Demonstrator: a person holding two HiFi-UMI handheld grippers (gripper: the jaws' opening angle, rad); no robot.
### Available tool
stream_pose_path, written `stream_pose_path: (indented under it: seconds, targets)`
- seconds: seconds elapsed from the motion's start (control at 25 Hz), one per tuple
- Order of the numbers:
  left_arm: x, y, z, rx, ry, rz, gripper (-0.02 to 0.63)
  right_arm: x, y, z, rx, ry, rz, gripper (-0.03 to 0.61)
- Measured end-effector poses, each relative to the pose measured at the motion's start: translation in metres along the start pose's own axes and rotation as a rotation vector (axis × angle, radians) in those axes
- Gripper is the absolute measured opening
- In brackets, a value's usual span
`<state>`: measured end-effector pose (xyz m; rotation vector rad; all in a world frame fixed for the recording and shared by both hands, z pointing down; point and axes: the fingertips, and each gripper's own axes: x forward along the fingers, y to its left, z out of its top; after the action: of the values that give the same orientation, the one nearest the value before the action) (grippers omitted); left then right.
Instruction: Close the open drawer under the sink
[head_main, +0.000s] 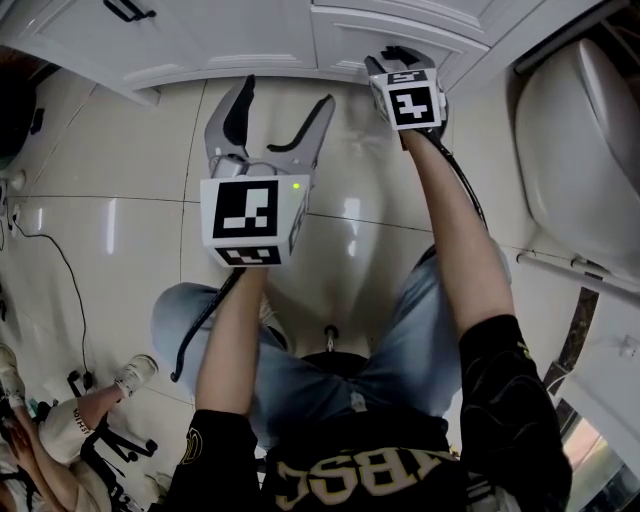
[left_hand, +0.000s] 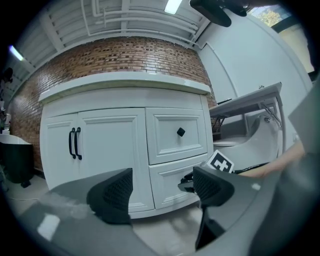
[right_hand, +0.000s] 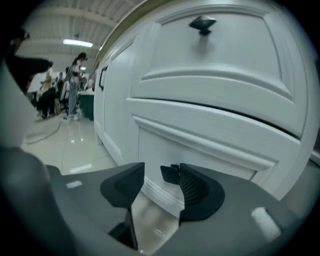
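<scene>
The white lower drawer sits flush in the cabinet, black knob between the right gripper's half-open jaws; left gripper gapes empty.

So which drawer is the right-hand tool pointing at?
Find the white vanity cabinet against the brick wall. Its right side stacks two drawers; it's the lower drawer, beneath the one with the black diamond knob, where the right gripper is.

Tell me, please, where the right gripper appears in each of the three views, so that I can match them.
Head view: the right gripper is at the top, right of centre, against the white cabinet.
Left gripper view: it is low, right of centre, at the lower drawer.
Right gripper view: bottom centre, its own jaws apart.
Shared landmark: the white cabinet.
</scene>
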<state>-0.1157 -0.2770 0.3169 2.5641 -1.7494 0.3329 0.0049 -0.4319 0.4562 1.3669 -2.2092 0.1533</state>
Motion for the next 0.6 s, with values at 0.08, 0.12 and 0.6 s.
stream_pose_path:
  seconds: [0.08, 0.12, 0.6]
  targets:
    - [-0.011, 0.004, 0.004, 0.017, -0.007, 0.005, 0.382, -0.018, -0.001, 0.013, 0.045, -0.047, 0.009, 0.213]
    - [-0.017, 0.007, 0.007, 0.02, -0.011, 0.009, 0.382, -0.03, 0.0, 0.022, 0.022, -0.075, 0.004, 0.213]
    - [-0.065, -0.009, 0.014, 0.07, -0.05, -0.038, 0.382, -0.209, 0.032, 0.061, 0.107, -0.377, 0.0, 0.265]
